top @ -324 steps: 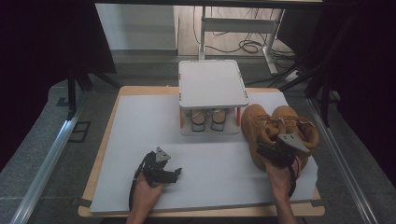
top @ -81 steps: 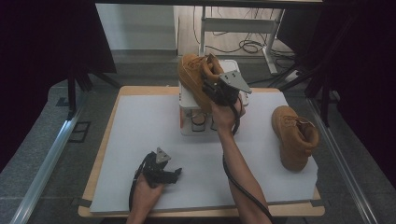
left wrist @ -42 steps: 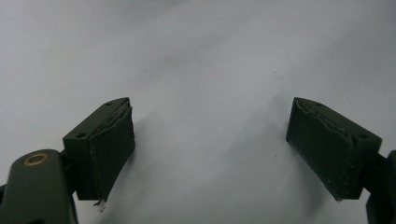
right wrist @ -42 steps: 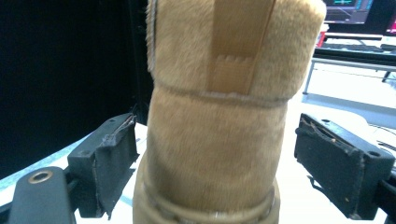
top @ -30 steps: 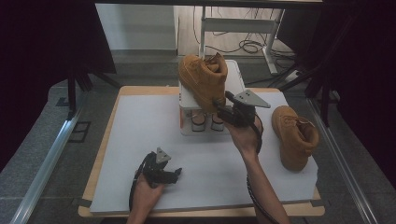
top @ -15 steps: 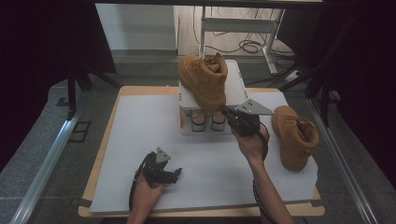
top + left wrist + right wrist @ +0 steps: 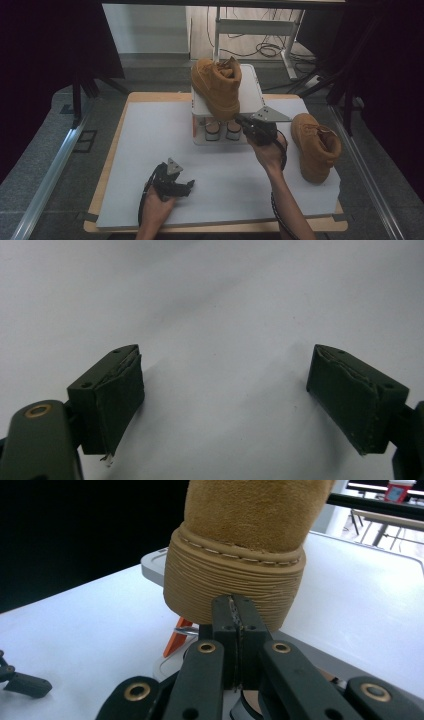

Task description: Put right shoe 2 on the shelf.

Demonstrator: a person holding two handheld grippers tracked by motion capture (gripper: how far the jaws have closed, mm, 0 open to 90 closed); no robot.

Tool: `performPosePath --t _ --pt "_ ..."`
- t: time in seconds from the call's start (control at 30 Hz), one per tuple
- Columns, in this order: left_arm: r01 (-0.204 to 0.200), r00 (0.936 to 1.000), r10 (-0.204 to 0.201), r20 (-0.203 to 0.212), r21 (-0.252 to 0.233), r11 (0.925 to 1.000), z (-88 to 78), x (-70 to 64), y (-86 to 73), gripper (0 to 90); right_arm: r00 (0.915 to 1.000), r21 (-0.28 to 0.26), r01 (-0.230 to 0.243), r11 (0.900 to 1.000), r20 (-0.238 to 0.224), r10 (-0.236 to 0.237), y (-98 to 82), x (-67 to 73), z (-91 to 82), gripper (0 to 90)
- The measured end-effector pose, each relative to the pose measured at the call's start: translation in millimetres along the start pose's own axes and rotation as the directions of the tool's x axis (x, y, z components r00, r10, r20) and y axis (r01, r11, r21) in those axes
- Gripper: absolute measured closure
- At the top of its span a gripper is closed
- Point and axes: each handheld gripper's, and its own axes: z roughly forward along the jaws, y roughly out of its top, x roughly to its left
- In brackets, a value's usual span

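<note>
One boot (image 7: 218,87) is up on the white stand (image 7: 252,90), toe hanging over the front edge. My right gripper (image 7: 245,123) just snapped its jaws together on nothing right at that toe; left gripper (image 7: 187,186) sits spread on the table (image 7: 150,135). I reckon next is nudging the toe back, then grabbing the second boot (image 7: 315,145), over to the stand's right.

lab: dark curtains (image 7: 45,55), floor cables (image 7: 260,49)

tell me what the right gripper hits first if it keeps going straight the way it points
Most likely the ribbed sole of the boot on the white rack: the right gripper, jaws shut and empty, points straight at it, seemingly very close.
</note>
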Motion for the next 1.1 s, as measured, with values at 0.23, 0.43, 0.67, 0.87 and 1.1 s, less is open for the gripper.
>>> performPosePath --t 0.23,0.43,0.67,0.87,1.1 --pt "0.0 1.0 0.0 0.0 0.0 1.0 0.0 -0.1 0.0 14.9 0.9989 0.004 0.033 0.999 -0.034 -0.032 4.3 8.3 9.0 89.9" --pt "-0.001 1.0 0.001 -0.001 -0.001 1.0 -0.1 -0.2 0.0 15.0 0.9985 0.006 0.04 0.999 -0.038 -0.04 8.1 16.6 19.5 89.9" --pt "-0.001 1.0 0.001 -0.001 -0.002 1.0 0.0 -0.2 -0.1 15.0 0.9984 0.012 0.05 0.999 -0.028 -0.049 11.1 21.6 28.9 89.9" --pt "-0.004 1.0 0.004 0.0 0.0 1.0 -0.2 0.0 0.0 15.0 0.9986 0.012 0.045 0.999 -0.028 -0.045 12.6 22.7 37.3 90.0" --pt "-0.005 1.0 0.005 0.0 0.001 1.0 -0.2 0.0 0.0 15.0 0.9988 0.019 0.039 0.999 -0.031 -0.039 14.8 24.1 44.5 89.9"
